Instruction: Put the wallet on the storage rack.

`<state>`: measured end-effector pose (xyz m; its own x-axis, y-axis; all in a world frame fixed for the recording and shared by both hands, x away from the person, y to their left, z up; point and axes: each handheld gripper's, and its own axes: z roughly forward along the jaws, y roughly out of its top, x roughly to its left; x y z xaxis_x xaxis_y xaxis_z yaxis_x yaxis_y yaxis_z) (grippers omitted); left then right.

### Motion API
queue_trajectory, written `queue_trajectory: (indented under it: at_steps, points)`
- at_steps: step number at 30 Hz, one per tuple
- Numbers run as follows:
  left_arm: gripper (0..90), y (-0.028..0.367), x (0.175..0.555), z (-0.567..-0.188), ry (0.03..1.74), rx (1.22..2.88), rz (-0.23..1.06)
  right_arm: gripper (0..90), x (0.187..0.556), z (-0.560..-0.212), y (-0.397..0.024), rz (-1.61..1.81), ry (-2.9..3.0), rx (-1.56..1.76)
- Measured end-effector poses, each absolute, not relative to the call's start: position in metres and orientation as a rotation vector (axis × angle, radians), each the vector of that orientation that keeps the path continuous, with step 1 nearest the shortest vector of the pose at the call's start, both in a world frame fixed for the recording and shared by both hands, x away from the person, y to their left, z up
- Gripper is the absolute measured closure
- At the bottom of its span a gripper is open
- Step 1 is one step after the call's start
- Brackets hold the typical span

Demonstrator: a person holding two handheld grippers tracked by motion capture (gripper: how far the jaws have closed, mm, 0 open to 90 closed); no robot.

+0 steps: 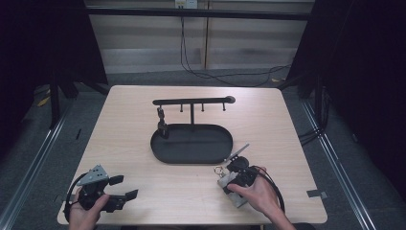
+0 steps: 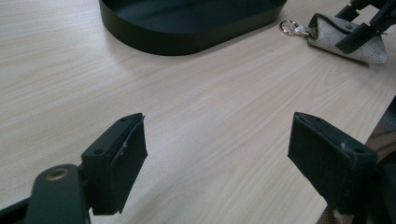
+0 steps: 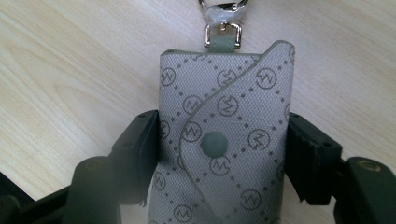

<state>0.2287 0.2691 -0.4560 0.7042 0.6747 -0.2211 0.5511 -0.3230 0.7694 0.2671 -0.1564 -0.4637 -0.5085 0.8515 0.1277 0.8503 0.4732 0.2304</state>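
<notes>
A grey key pouch (image 3: 224, 140) with a printed logo pattern, a snap button and a metal clasp ring (image 1: 219, 169) lies on the wooden table right of centre, near the front. My right gripper (image 3: 222, 119) is shut on it, one pad pressing each long side. The pouch (image 2: 327, 32) also appears at the far right of the left gripper view, with those jaws over it. At the table's front left corner my left gripper (image 1: 123, 187) is open, its jaws (image 2: 217, 121) wide apart over bare wood.
A black oval tray (image 1: 191, 160) sits mid-table, its wall (image 2: 187, 39) near the pouch. A black T-shaped stand (image 1: 191, 101) with several pegs rises from it; a small dark item (image 1: 162, 122) hangs from the left peg. Cables run across the floor behind the table.
</notes>
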Motion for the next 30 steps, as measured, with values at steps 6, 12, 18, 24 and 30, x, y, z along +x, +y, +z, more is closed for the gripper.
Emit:
queue_trajectory:
  at_steps: [6, 12, 18, 24, 30]
  points:
    - [19.2, 0.268, 0.229, -0.456, 0.925, 2.017, 0.175, 34.2, 0.269, -0.460, -0.159, 0.426, 2.711, 1.577]
    - [19.1, 0.267, 0.230, -0.457, 0.922, 2.025, 0.172, 34.3, 0.273, -0.454, -0.163, 0.430, 2.734, 1.575]
    - [19.1, 0.268, 0.231, -0.457, 0.928, 2.020, 0.175, 34.4, 0.276, -0.448, -0.167, 0.408, 2.740, 1.591]
    - [18.4, 0.269, 0.232, -0.457, 0.931, 2.016, 0.169, 34.4, 0.279, -0.440, -0.172, 0.408, 2.739, 1.597]
    - [18.1, 0.270, 0.233, -0.457, 0.934, 2.012, 0.172, 34.4, 0.283, -0.430, -0.174, 0.407, 2.729, 1.603]
